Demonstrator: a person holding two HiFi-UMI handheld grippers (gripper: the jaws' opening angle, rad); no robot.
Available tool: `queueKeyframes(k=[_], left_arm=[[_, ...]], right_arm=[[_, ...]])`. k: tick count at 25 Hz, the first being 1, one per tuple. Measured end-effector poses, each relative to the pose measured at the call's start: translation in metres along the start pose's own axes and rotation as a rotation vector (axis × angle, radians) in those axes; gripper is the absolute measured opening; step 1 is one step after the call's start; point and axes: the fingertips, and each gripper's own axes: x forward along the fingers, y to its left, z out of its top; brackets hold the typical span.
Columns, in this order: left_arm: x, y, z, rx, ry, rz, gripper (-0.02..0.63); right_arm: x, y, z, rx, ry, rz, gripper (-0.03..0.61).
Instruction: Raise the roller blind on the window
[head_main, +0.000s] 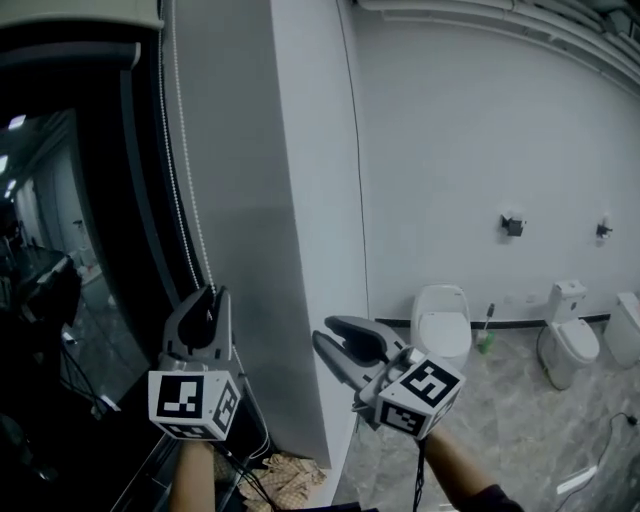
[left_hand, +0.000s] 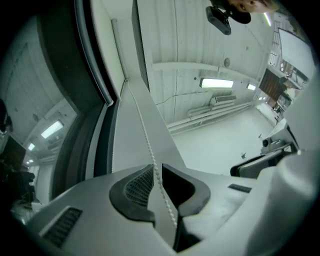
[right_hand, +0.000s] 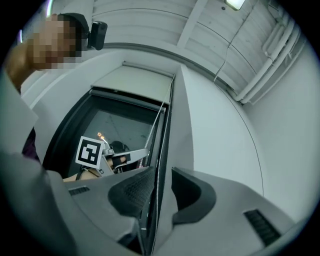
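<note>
Left gripper, nearest the lens at lower left with its marker cube toward the camera, points up at the window, its jaws closed on the bead chain. The left gripper view shows the white beads running straight through the narrow slit between the 2 dark pads.

Right gripper sits just to the right, in front of the grey wall pier, with its jaws apart and nothing pressed between them. In its own view a thin beaded line crosses the gap, but whether it lies inside the jaws or beyond them cannot be told. In the head view this gripper is clear of the chain.

From the left jaws the chain's long axis climbs steeply, leaning up and to the left along the right edge of the window frame toward the roller blind at the top. That makes the left gripper the 1 on the chain, with the right gripper beside it and lower right of the line. Any next reach by the open jaws would likely have to go left and up to meet the chain above the held point.

The chain itself looks fine, white, evenly beaded and drawn straight above the grip. The blind appears gathered high, leaving dark reflective glass exposed below.
</note>
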Motion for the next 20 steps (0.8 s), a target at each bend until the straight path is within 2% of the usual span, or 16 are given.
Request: queueKeyframes(k=[4,9,12,14,15,18,20], left_arm=[[-0.011,0.019,-0.008,-0.009,0.016,0.017,0.015],[-0.021,0.015,-0.007,-0.065,0.012,-0.042,0.014],[-0.022,0.002,-0.006,-0.055,0.014,-0.088,0.014],[-0.02,-0.004,-0.006,-0.046,0.015,-0.107,0.014],[-0.02,-0.005,-0.006,-0.045,0.016,-0.111,0.014],[-0.019,-0.006,-0.006,-0.046,0.015,-0.121,0.014],[-0.019,-0.008,-0.006,-0.042,0.013,-0.127,0.014]], right_arm=[[0.021,0.013,-0.001,0.006,-0.006,0.039,0.092],[0.041,0.028,0.007,-0.002,-0.053,0.068,0.091],[0.051,0.034,0.013,-0.023,-0.083,0.064,0.088],[0.056,0.034,0.019,-0.025,-0.11,0.055,0.019],[0.059,0.036,0.024,-0.023,-0.132,0.057,0.009],[0.063,0.04,0.036,-0.012,-0.184,0.071,0.009],[0.061,0.035,0.03,-0.026,-0.156,0.049,0.009]])
